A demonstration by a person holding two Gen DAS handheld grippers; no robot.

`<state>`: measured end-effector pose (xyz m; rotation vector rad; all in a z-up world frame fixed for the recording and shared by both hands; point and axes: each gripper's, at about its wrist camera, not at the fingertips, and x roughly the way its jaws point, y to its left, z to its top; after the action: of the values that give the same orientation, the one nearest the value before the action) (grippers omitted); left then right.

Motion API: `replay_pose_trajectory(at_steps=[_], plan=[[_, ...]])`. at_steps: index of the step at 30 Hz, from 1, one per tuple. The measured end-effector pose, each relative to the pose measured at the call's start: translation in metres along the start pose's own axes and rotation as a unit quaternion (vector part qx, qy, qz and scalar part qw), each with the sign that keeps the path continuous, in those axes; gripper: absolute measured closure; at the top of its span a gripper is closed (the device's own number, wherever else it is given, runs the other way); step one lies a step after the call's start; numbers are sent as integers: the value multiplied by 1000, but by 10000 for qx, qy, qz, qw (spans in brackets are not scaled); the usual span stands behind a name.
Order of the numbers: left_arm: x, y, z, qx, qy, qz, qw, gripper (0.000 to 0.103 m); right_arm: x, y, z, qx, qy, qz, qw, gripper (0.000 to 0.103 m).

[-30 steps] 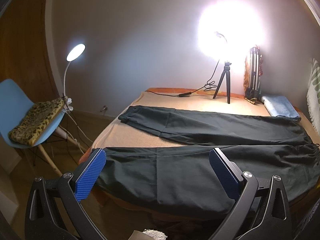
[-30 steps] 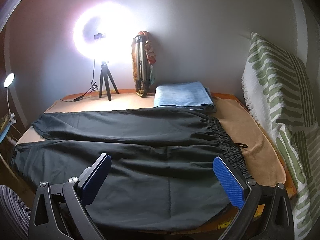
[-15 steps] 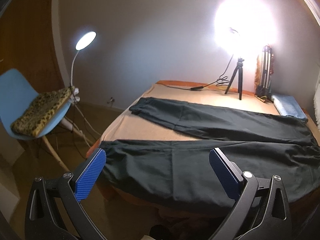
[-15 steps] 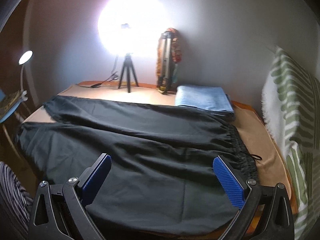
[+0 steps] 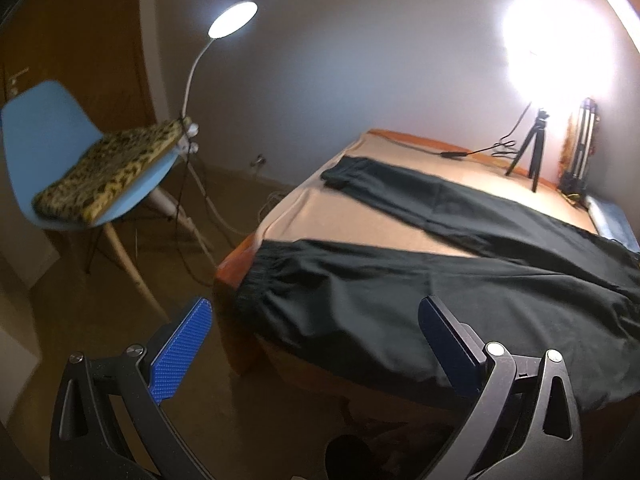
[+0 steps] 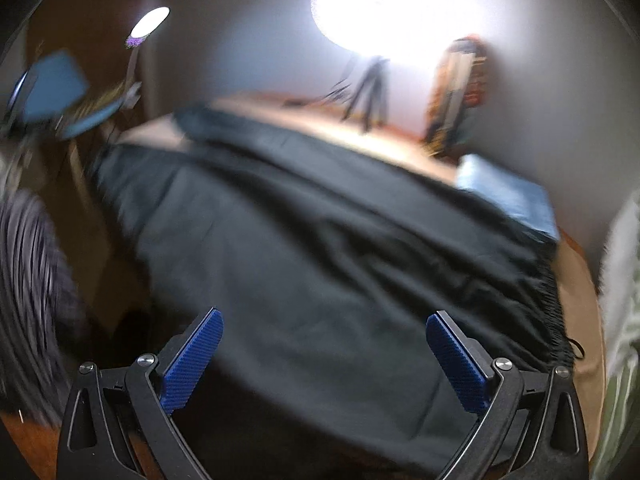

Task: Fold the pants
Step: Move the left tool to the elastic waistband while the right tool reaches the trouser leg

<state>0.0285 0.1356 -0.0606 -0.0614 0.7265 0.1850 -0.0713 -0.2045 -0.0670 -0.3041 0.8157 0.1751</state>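
Observation:
Black pants (image 5: 460, 280) lie spread flat on a tan-covered bed (image 5: 360, 216), both legs running left and parted in a V. The near leg's gathered cuff (image 5: 260, 280) hangs at the bed's left corner. My left gripper (image 5: 316, 320) hovers open just short of that cuff, holding nothing. In the blurred right wrist view the pants (image 6: 320, 248) fill the middle, with the elastic waistband (image 6: 552, 300) at the right. My right gripper (image 6: 324, 332) is open above the seat area, nothing between its blue pads.
A ring light on a small tripod (image 5: 532, 152) and a folded tripod (image 5: 580, 152) stand at the bed's far side. A folded blue towel (image 6: 508, 196) lies beside the waistband. A blue chair with a leopard cushion (image 5: 108, 168) and a gooseneck lamp (image 5: 232, 20) stand left on the floor.
Both views have swung left. The left gripper has moved toward the near leg's cuff at the bed corner. The right gripper has moved in over the pants, its picture now blurred. Both stay open.

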Motion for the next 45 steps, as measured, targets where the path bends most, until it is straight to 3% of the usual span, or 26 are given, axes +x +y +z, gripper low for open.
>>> replay_pose_trajectory(at_steps=[6, 8, 9, 13, 17, 22, 25, 29, 33, 35, 39, 42, 45], plan=[[24, 17, -16, -175, 382, -82, 9991, 4, 29, 34, -16, -853, 545, 286, 9945, 11], [33, 26, -21, -324, 544, -159, 9979, 10, 39, 46, -19, -1117, 707, 370, 9905, 23], [37, 30, -23, -387, 601, -162, 9973, 12, 44, 51, -21, -1251, 763, 367, 9885, 24], [52, 50, -33, -613, 765, -131, 9951, 17, 53, 70, -25, -1659, 742, 182, 9832, 30], [69, 71, -40, -1090, 927, -421, 9888, 23, 56, 76, -26, -1801, 724, 75, 9809, 36], [93, 81, -44, -1339, 998, -566, 9843, 23, 62, 87, -28, -2239, 749, -171, 9716, 42], [110, 90, -50, -1700, 1095, -746, 9765, 23, 66, 94, -29, -2451, 733, -345, 9661, 48], [127, 98, -55, -2065, 1118, -890, 9680, 23, 67, 98, -28, -2602, 772, -357, 9618, 57], [138, 102, -55, -2197, 1131, -892, 9649, 23, 67, 99, -24, -2632, 883, -204, 9605, 65], [145, 104, -54, -2305, 1127, -931, 9620, 23, 66, 98, -20, -2581, 916, -79, 9617, 72], [146, 114, -59, -2536, 1028, -979, 9568, 21, 58, 96, -14, -2433, 873, 79, 9660, 75], [147, 116, -61, -2595, 1006, -951, 9558, 21, 54, 94, -7, -2305, 815, 168, 9695, 86], [146, 115, -61, -2634, 944, -945, 9554, 30, 50, 91, 1, -2184, 719, 154, 9731, 88]])
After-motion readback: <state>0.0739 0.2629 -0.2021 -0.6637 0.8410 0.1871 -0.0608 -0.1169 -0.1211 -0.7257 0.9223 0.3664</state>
